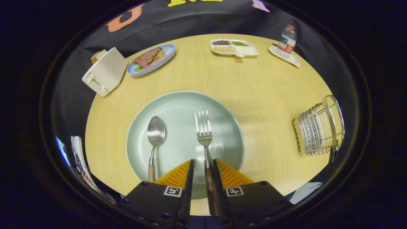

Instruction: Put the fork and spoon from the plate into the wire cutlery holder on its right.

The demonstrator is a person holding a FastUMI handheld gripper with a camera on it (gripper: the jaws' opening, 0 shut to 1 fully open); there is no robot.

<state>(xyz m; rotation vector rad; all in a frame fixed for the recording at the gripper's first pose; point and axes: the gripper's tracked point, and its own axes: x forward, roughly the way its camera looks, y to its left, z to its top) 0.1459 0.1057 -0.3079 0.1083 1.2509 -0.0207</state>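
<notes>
While fingers (202,165) flank the fork (204,133), contact seems uncertain.

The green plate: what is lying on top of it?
On the green plate lie a spoon and a fork. The hand-held gripper straddles the fork's handle and hides the plate's near rim.

Fork, spoon, plate and wire holder

Wooden-handled fork (204,136) and spoon (155,140) lie side by side on the pale green plate (178,105), centre frame; wire cutlery holder (319,128) stands at right.
</notes>
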